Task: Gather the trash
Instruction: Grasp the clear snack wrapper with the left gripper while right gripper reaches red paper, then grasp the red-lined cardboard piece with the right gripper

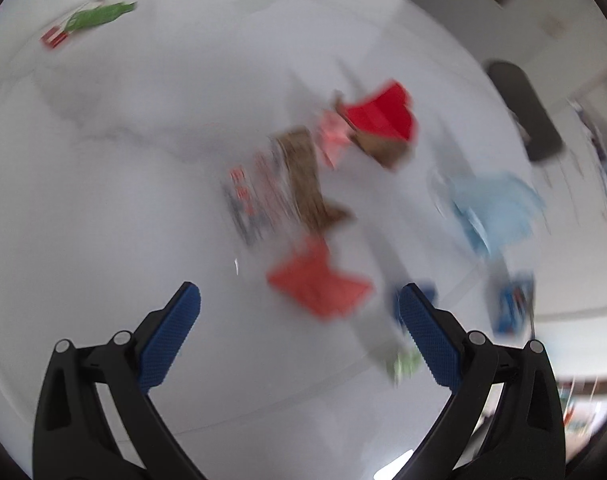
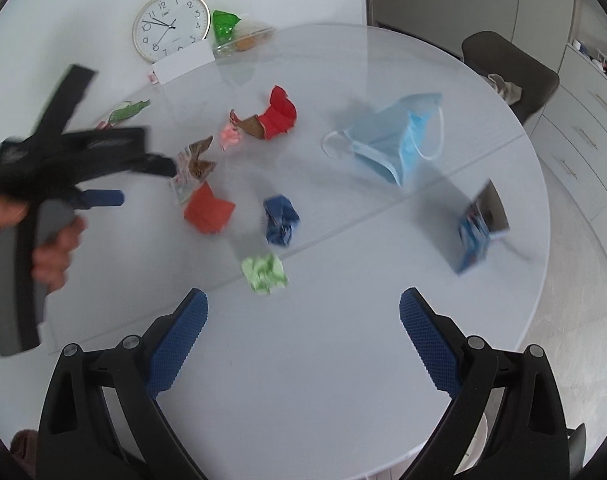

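Note:
Trash lies scattered on a round white table. In the right wrist view I see an orange-red paper, a crumpled blue wrapper, a green-white wad, a red and brown carton piece, a pink scrap, a brown wrapper, a blue face mask and a blue packet. My left gripper is open over the table's left, near the orange-red paper. My right gripper is open and empty, just short of the green-white wad. The left wrist view is blurred.
A wall clock, a white card and a green bag lie at the table's far side. A green and red wrapper lies at the far left. A dark chair stands beyond the right edge, with cabinets behind.

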Tool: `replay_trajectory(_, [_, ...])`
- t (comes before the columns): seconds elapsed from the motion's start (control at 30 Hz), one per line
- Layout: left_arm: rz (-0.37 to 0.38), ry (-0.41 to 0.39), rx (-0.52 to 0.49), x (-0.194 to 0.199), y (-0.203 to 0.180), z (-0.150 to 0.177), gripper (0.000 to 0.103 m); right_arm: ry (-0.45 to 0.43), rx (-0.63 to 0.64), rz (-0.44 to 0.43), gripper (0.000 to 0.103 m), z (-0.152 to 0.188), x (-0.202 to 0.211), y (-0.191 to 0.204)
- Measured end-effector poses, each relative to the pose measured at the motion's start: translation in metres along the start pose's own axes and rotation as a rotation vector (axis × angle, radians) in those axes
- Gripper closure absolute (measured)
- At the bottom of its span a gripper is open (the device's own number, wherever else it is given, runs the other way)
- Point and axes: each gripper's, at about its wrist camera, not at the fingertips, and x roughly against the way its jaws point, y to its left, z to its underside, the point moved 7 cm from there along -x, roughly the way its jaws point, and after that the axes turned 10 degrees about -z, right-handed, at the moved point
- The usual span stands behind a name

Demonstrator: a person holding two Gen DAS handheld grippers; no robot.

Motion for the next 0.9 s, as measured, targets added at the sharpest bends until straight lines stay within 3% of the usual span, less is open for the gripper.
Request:
replay_trajectory(0.17, [-0.113,0.065,0.087,-0.049,0.003,-0.035,0.008,-0.004,-0.019,-0.016,0.007,-0.017,-0.014,-0.001])
replay_trajectory(0.33, [-0.138,0.147,0.179,-0.081,0.009,-0.041,0.008,0.004,-0.041,-0.024,0.007,-0.028,-0.026,-0.006])
replay_trajectory(0.47, [-0.139,0.14,0.202,-0.084,0.014,-0.04,0.027,0.02,-0.032,-0.024,0.007,-0.033,-0.034,-0.01])
replay_trajectory(0.73, [-0.046,0.101,0.179,-0.076,0.027,-0.031,0.047,0.042,-0.016,-0.035,0.007,-0.044,-0.047,-0.026])
replay_trajectory(0.9, [-0.003,0.101,0.182,-0.072,0.041,-0.024,0.049,0.083,0.13,-0.069,0.007,-0.087,-0.074,-0.011])
